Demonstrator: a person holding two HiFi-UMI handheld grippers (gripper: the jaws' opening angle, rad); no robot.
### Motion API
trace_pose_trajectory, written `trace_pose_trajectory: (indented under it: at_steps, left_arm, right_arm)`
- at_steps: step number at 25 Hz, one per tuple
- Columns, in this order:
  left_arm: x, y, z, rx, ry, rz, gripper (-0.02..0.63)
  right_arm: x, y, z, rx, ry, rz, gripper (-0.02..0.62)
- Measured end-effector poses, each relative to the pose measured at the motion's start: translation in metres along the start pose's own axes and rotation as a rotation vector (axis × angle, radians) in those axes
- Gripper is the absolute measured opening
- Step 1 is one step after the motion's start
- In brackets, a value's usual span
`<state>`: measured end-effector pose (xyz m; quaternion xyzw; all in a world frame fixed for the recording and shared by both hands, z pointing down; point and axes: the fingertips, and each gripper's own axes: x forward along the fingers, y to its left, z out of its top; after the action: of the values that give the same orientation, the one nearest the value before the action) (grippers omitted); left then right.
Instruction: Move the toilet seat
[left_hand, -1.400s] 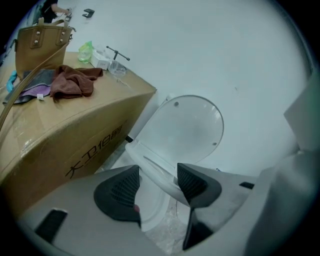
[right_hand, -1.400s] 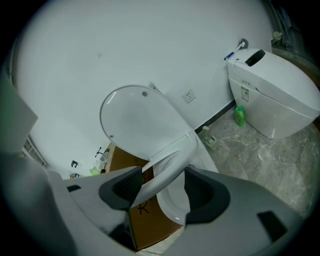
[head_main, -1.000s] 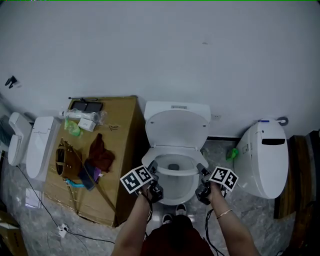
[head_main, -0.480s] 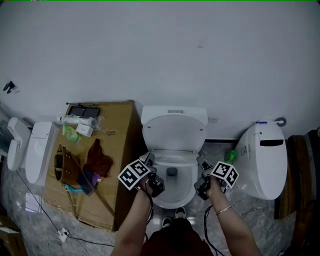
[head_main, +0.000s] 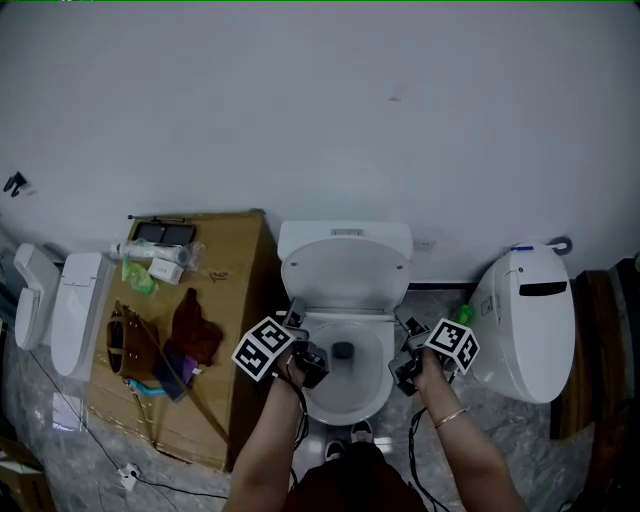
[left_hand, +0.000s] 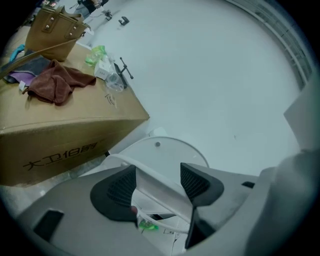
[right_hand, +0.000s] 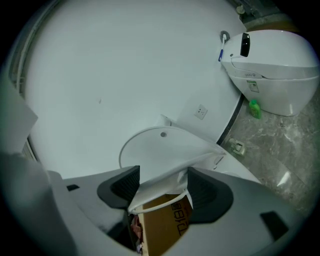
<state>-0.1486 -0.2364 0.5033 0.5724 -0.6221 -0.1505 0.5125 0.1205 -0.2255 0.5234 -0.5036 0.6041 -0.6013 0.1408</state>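
Note:
The white toilet (head_main: 345, 385) stands in the middle against the wall, its lid (head_main: 345, 268) up. The seat (head_main: 345, 316) is tilted up off the bowl, close to the lid. My left gripper (head_main: 297, 325) is at the seat's left side and my right gripper (head_main: 402, 330) at its right side. In the left gripper view the seat's rim (left_hand: 150, 186) runs between the jaws of the left gripper (left_hand: 157, 187), which are opening. In the right gripper view the seat's edge (right_hand: 162, 182) lies between the jaws of the right gripper (right_hand: 164, 189), also opening.
A large cardboard box (head_main: 230, 290) stands left of the toilet, with a brown bag (head_main: 125, 335), cloths and small items on it. A second toilet (head_main: 525, 320) is at the right, a green bottle (head_main: 463, 314) beside it. Another white fixture (head_main: 75, 305) is far left.
The seat has swung up from the bowl toward the lid, and both grippers have moved up with it at its two sides.

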Motion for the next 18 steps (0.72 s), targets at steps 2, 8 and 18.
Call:
trace_pose_trajectory:
  at_steps: [2,8,18]
  left_arm:
    - [0.003,-0.004,0.003,-0.004,-0.008,-0.021,0.264]
    - [0.017,-0.015,0.013,-0.016,-0.023,-0.059,0.270]
    - [0.035,-0.028,0.025,-0.029,-0.054,-0.122,0.275]
  right_arm:
    - [0.002,0.003,0.004,0.004,-0.008,0.013,0.285]
    - [0.011,0.012,0.017,0.005,-0.031,0.059,0.287]
    - [0.026,0.022,0.034,0.023,-0.068,0.099,0.289]
